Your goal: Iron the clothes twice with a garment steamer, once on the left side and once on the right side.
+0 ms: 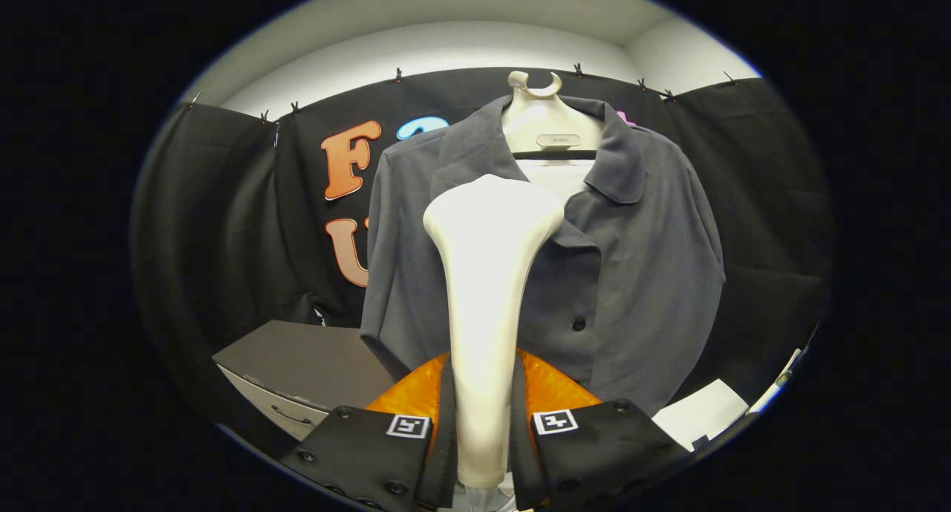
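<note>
Gripper view, largest item first: a grey jacket (639,259) is hanging on a white hanger form (548,122) in front of the booth's black cloth wall, collar uppermost, front panels falling straight down, one dark button (578,323) showing on the placket. The cloth is looking soft and limp, so it is likely yielding under any press and wanting a light stroke rather than force.

Next in size, the garment steamer (487,304) is standing between the fingers, its long axis running upright from the fingers toward the jacket's collar. Its handle is narrowing downward and its broad head is flaring at the top, lying over the jacket's chest near the lapel; whether the head is touching the cloth cannot be told. The white shell is looking hard, smooth and probably slippery, and fairly light, so the slim lower handle is the sensible place to be holding it.

The gripper (483,438) is clamping that handle, both black fingers pressing its sides, orange padding showing behind them.

A low dark cabinet (297,363) is sitting below the jacket's sleeve, beside the fingers. White sheets (702,415) are lying on the opposite side.
</note>
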The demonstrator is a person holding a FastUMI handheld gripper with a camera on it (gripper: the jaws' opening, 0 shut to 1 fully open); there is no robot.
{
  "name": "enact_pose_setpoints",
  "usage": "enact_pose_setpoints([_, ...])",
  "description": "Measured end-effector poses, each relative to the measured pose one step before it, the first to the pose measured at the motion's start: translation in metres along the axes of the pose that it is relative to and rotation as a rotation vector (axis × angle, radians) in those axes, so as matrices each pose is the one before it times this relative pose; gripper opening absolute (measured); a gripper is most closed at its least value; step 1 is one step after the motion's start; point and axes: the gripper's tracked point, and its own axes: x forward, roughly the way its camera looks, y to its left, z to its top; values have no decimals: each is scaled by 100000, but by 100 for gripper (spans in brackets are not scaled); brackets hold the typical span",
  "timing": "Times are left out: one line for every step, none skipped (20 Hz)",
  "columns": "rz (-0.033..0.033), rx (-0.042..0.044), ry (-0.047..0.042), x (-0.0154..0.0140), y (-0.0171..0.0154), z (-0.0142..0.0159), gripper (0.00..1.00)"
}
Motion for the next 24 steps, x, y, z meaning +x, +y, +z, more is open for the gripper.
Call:
enact_pose_setpoints([-143,-927,111,451,-76,-347,37])
enact_pose_setpoints([256,-388,223,285,53,-210,37])
enact_pose_setpoints([513,30,440,282,81,-358,37])
enact_pose_setpoints([496,125,71,312,-39,-259,37])
enact_pose_setpoints([370,75,-630,56,-50,-36,37])
enact_pose_setpoints([244,-172,-192,83,-145,-122,37])
enact_pose_setpoints([251,-94,167,95,-60,-215,37])
enact_pose_setpoints([232,-14,157,122,13,-138,37])
enact_pose_setpoints([180,-108,316,46,-53,-254,37])
enact_pose_setpoints([69,26,428,16,-114,-330,37])
enact_pose_setpoints([106,-37,700,-69,-52,-408,37])
enact_pose_setpoints([72,62,858,-128,-46,-471,37])
enact_pose_setpoints([118,261,822,6,-5,-600,37])
enact_pose_setpoints([128,361,680,47,-108,-442,37])
enact_pose_setpoints([-31,183,701,33,-7,-552,37])
enact_pose_setpoints([-92,108,794,-52,-80,-500,37])
enact_pose_setpoints([81,161,704,91,-31,-544,37])
enact_pose_setpoints([80,279,875,2,52,-557,37])
enact_pose_setpoints([68,123,878,50,43,-637,37])
enact_pose_setpoints([-56,67,980,-69,-67,-590,37])
enact_pose_setpoints([-89,4,896,138,8,-637,37])
enact_pose_setpoints([-166,58,914,112,-72,-662,37])
enact_pose_setpoints([-156,-64,866,182,-44,-702,37])
enact_pose_setpoints([-92,-35,802,92,-106,-701,37])
